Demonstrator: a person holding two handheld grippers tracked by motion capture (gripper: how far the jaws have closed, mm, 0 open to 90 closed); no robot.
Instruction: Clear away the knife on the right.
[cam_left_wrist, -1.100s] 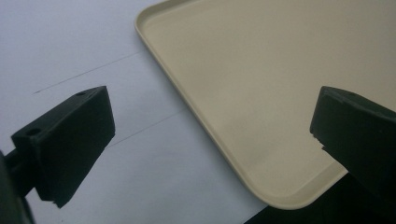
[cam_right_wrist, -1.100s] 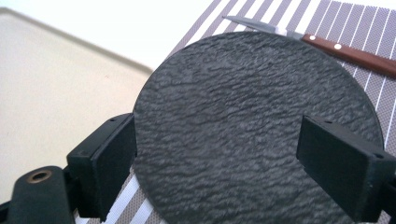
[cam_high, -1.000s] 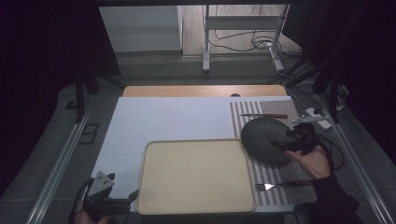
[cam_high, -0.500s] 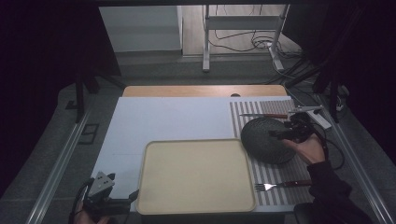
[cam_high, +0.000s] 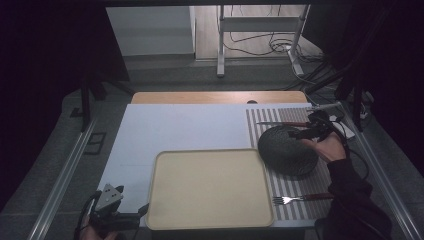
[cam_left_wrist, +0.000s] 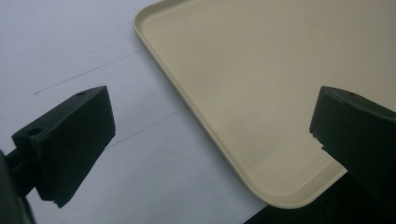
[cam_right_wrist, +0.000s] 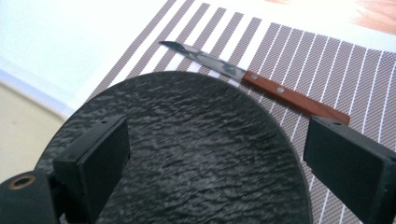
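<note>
The right gripper (cam_high: 311, 131) has slid from the near edge of the dark textured plate (cam_high: 287, 150) toward its far side, and its jaws have just been spreading; they now stand wide over the plate with nothing pinched between them. The plate lies flat on the striped placemat (cam_high: 300, 186), just right of the beige tray (cam_high: 210, 187), with the knife (cam_right_wrist: 261, 84) just beyond it. It looks like a fresh approach, perhaps for the knife. The left gripper (cam_high: 120, 216) waits open by the tray's near left corner, holding nothing.
</note>
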